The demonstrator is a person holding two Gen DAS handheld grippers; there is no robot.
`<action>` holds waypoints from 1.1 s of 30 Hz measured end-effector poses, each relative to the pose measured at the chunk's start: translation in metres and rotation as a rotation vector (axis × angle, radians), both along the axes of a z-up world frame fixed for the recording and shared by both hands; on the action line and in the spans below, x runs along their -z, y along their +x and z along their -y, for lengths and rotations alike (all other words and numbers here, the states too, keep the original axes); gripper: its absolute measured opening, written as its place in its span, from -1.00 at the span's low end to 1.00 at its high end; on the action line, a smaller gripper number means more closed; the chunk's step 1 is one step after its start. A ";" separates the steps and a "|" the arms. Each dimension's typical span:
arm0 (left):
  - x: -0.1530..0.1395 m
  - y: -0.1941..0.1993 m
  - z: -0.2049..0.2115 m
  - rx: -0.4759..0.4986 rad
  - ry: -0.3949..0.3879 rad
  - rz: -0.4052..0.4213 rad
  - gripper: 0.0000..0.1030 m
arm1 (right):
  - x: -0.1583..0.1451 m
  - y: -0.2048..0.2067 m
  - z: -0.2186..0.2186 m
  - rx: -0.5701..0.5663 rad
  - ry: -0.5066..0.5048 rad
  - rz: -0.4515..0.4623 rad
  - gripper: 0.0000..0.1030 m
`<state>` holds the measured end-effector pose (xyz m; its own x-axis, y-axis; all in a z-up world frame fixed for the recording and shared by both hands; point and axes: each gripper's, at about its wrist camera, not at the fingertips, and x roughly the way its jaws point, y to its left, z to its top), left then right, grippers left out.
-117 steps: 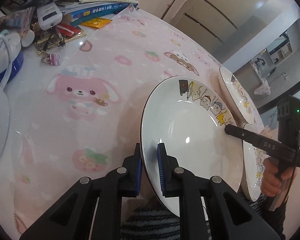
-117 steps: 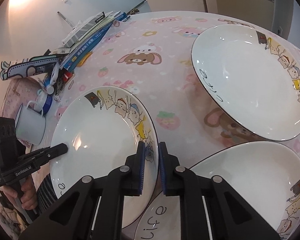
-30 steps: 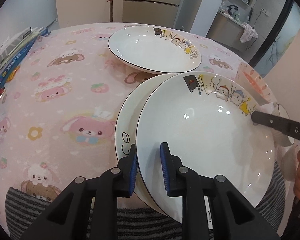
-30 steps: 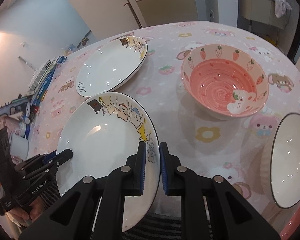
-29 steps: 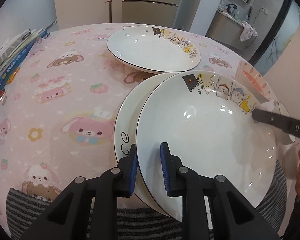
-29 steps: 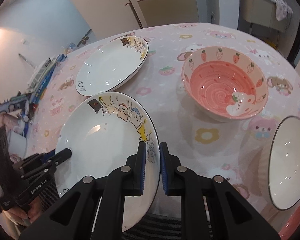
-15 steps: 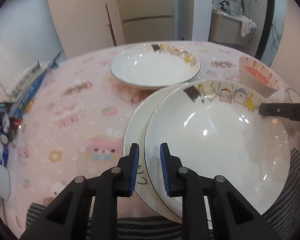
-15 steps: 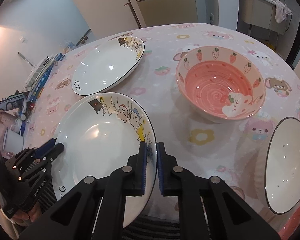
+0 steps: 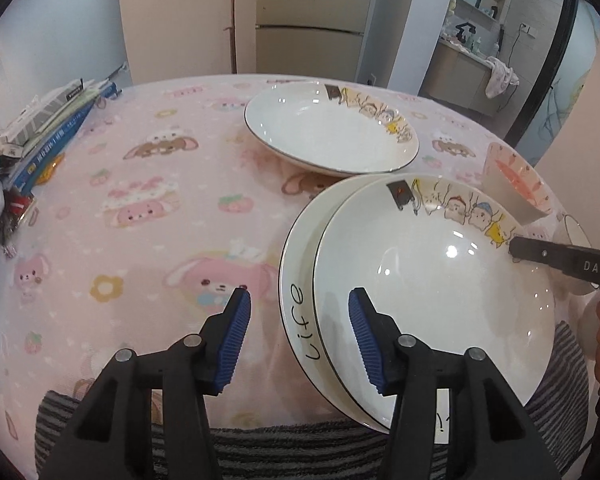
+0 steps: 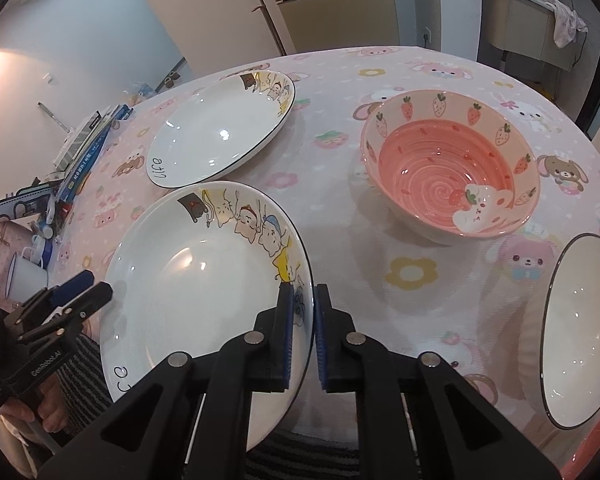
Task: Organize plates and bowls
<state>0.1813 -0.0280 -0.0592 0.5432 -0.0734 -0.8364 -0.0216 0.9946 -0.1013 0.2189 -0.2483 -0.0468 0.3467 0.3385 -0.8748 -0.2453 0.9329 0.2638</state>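
Left wrist view: my left gripper (image 9: 298, 334) has just been opening, straddling the stacked plates' (image 9: 300, 248) near rim untouched, while my right gripper (image 10: 301, 334) clamps the top cartoon plate's (image 10: 204, 280) opposite rim.

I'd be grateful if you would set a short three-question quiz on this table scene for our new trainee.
1. True or false: the right gripper is clamped on the rim of the top plate.
2. Multiple choice: the top plate sits A) alone on the tablecloth, B) stacked on another plate with "life" on its rim, C) inside the pink strawberry bowl.
3. Fill in: the left gripper has its jaws ____, and its pads do not press on either plate.

Key: 1 true. 2 B. 3 open; they have just been opening, with the stacked plates' near rims between them.
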 end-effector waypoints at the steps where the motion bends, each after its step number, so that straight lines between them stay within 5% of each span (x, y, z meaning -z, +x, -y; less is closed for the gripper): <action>1: 0.003 0.001 0.001 -0.001 0.002 -0.012 0.04 | 0.001 0.000 0.000 -0.006 0.001 -0.001 -0.82; 13: 0.011 0.001 0.001 -0.012 0.037 -0.023 0.02 | 0.002 0.001 -0.007 -0.023 -0.035 -0.004 -0.81; 33: 0.008 0.000 -0.010 -0.020 0.047 -0.040 0.00 | 0.014 0.008 -0.016 -0.031 -0.067 -0.028 -0.45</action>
